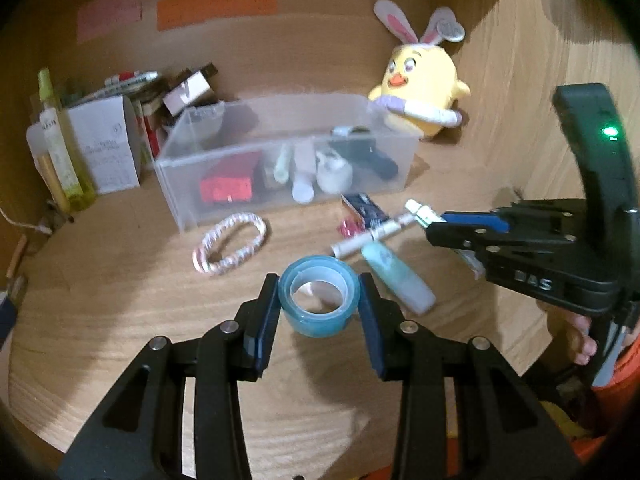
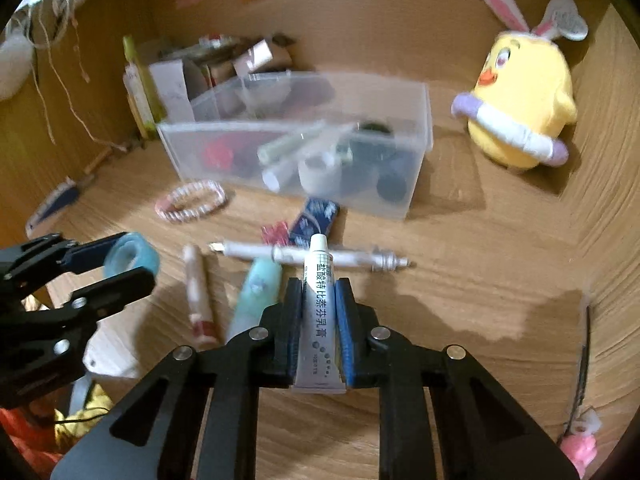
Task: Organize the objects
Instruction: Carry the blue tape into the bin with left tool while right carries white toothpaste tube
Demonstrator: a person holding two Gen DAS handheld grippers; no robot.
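Blue tape roll clamped in your left gripper, white ointment tube pinched in your right gripper, clear plastic bin ahead of both.

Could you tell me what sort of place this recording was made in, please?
Probably a home desk nook or shelf corner: a wooden surface boxed in by wooden walls, a clear storage bin of small toiletries, a yellow chick plush, and coloured sticky notes on the back wall.
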